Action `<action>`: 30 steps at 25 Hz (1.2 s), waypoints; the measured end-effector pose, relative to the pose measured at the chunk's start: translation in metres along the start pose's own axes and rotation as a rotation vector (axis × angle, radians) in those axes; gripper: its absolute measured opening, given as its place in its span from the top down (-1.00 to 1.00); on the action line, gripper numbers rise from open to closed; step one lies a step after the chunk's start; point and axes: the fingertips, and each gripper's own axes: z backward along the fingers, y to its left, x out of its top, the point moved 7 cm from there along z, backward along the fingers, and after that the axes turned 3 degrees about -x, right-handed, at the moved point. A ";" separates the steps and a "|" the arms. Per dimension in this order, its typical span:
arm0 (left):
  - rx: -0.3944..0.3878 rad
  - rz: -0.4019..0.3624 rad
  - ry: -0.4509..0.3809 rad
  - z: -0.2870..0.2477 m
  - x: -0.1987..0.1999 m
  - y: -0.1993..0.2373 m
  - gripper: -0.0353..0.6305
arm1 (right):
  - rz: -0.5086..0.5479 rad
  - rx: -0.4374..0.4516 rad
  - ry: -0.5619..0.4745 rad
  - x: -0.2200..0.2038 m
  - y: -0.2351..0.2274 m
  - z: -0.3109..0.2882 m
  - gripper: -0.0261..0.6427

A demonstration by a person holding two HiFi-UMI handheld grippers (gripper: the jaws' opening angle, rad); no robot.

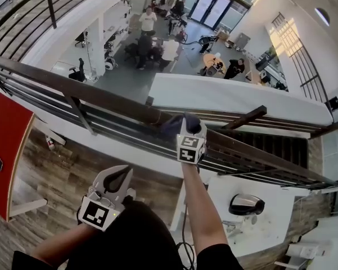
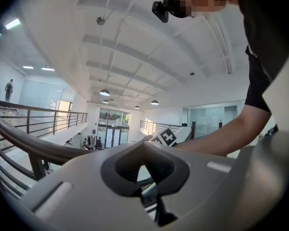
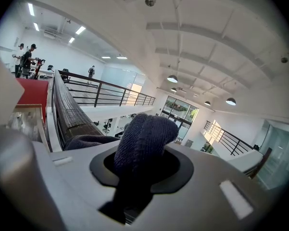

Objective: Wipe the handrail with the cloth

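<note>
A dark brown handrail (image 1: 101,96) runs across the head view from upper left to lower right. My right gripper (image 1: 189,121) is shut on a dark blue knitted cloth (image 1: 173,125) and holds it against the top of the rail. In the right gripper view the cloth (image 3: 144,136) bulges out between the jaws and hides their tips, with the handrail (image 3: 69,110) stretching away to its left. My left gripper (image 1: 125,172) hangs low near the person's body, short of the rail, shut with nothing in it. Its view shows the handrail (image 2: 29,146) curving off to the left.
Thin metal bars and a post (image 1: 79,112) run under the rail. Far below lies an open hall with several people (image 1: 152,44). A red panel (image 1: 5,145) stands at the left, a stairway (image 1: 273,145) at the right, and a white table (image 1: 270,229) below.
</note>
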 end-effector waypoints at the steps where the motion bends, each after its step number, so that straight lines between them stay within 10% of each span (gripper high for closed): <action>1: -0.001 0.004 0.002 0.000 0.000 -0.001 0.90 | 0.000 -0.004 0.001 -0.001 -0.003 0.000 0.59; 30: -0.025 0.021 -0.001 -0.008 -0.005 -0.019 0.90 | 0.017 -0.098 0.015 -0.031 -0.055 0.021 0.59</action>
